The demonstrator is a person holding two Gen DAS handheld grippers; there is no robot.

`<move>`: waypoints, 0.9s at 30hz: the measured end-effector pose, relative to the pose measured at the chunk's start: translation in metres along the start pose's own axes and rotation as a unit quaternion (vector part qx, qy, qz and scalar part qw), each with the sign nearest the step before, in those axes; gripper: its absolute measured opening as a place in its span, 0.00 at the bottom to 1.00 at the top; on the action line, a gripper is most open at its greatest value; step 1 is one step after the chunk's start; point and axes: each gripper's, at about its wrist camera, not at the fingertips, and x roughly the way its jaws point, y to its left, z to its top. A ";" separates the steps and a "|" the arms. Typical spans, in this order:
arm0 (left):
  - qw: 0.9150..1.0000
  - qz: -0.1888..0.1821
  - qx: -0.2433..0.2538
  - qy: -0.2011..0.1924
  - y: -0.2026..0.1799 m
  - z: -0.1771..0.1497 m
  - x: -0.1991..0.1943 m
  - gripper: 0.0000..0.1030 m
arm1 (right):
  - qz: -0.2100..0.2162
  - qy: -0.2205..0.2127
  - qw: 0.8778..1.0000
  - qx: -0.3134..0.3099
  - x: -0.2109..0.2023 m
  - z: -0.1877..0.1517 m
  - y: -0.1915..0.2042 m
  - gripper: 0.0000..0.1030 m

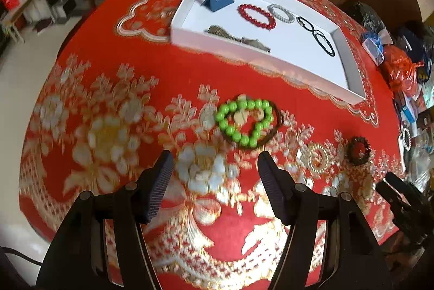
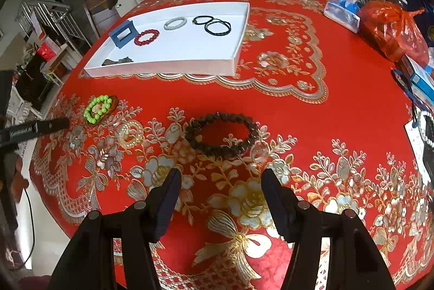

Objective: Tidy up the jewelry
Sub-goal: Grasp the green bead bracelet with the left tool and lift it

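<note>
From the left wrist view, the left gripper (image 1: 215, 162) has its two fingers spread wide and holds nothing. The green bead bracelet (image 1: 245, 121) lies on the red tablecloth (image 1: 114, 73) just ahead of the fingers, a little to the right. It looks like the fingers are wide so they can go around the beads. A thin brown ring lies under the green one. Far ahead sits the white tray (image 1: 350, 67), with a red bracelet (image 1: 256, 16), a silver one, black cords and a blue stand already inside. That is likely where the loose ones should go.

From the right wrist view, the right gripper (image 2: 221, 180) is also wide and empty. The dark bead bracelet (image 2: 222, 134) lies flat just ahead, right between the fingers' line, so it is easy to reach. The white tray is far ahead and to the left. The green bracelet is off to the left, next to the other gripper's tip.
</note>
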 end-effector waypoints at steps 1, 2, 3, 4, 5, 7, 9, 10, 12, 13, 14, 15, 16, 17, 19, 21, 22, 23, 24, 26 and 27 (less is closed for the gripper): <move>1.000 0.000 0.009 -0.002 -0.002 0.006 0.003 0.63 | 0.002 0.000 1.000 0.002 0.000 -0.001 -0.001 0.57; 1.000 -0.001 0.016 -0.004 -0.003 0.011 0.007 0.63 | 0.002 0.000 1.000 0.002 -0.001 -0.001 -0.001 0.57; 1.000 -0.002 0.023 -0.006 -0.005 0.016 0.011 0.63 | 0.002 0.000 1.000 0.003 -0.001 -0.001 -0.001 0.57; 1.000 -0.004 0.030 -0.004 -0.006 0.020 0.014 0.63 | 0.001 0.000 1.000 0.003 -0.001 0.000 0.000 0.57; 0.999 -0.004 0.039 -0.002 -0.008 0.024 0.020 0.63 | 0.001 0.000 1.000 0.004 -0.001 0.001 0.000 0.57; 0.998 -0.004 0.058 0.001 -0.011 0.030 0.029 0.62 | 0.002 0.000 1.000 0.006 0.000 0.003 0.001 0.57; 0.997 -0.005 0.082 0.004 -0.016 0.034 0.038 0.62 | 0.003 0.001 1.000 0.007 0.001 0.005 0.001 0.57; 0.995 -0.005 0.095 0.006 -0.018 0.036 0.042 0.60 | 0.003 0.002 1.000 0.007 0.002 0.006 0.002 0.57; 0.992 0.001 0.124 0.017 -0.024 0.037 0.052 0.40 | 0.005 0.004 1.000 0.008 0.004 0.009 0.004 0.57; 0.991 0.007 0.136 0.012 -0.025 0.038 0.053 0.31 | 0.010 0.004 1.000 0.009 0.006 0.010 0.006 0.57; 0.990 0.001 0.144 0.006 -0.026 0.039 0.052 0.24 | 0.015 0.004 1.000 0.008 0.007 0.012 0.008 0.57; 0.989 -0.004 0.146 0.010 -0.026 0.039 0.053 0.24 | 0.022 0.004 1.000 0.006 0.009 0.013 0.011 0.57; 0.989 -0.011 0.144 0.012 -0.024 0.040 0.053 0.24 | 0.028 0.004 1.000 0.002 0.011 0.015 0.016 0.57; 0.990 -0.017 0.140 0.012 -0.022 0.040 0.052 0.23 | 0.034 0.005 0.999 -0.001 0.013 0.017 0.020 0.57; 0.991 -0.030 0.130 0.003 -0.017 0.042 0.046 0.12 | 0.050 0.009 0.999 -0.005 0.019 0.021 0.031 0.57; 0.992 -0.035 0.124 0.000 -0.012 0.044 0.036 0.00 | 0.063 0.012 0.998 -0.010 0.025 0.025 0.042 0.57; 0.992 -0.046 0.118 0.005 -0.009 0.044 0.032 0.00 | 0.070 0.012 0.997 -0.014 0.028 0.027 0.048 0.57; 0.992 -0.053 0.114 0.009 -0.008 0.044 0.030 0.00 | 0.077 0.013 0.997 -0.018 0.031 0.029 0.053 0.57; 0.992 -0.056 0.109 0.014 -0.006 0.044 0.028 0.00 | 0.083 0.015 0.996 -0.024 0.034 0.032 0.060 0.57; 0.993 -0.061 0.104 0.016 -0.003 0.043 0.023 0.00 | 0.088 0.016 0.995 -0.039 0.040 0.036 0.073 0.57; 0.993 -0.063 0.102 0.015 -0.001 0.042 0.020 0.00 | 0.088 0.017 0.995 -0.048 0.044 0.038 0.079 0.57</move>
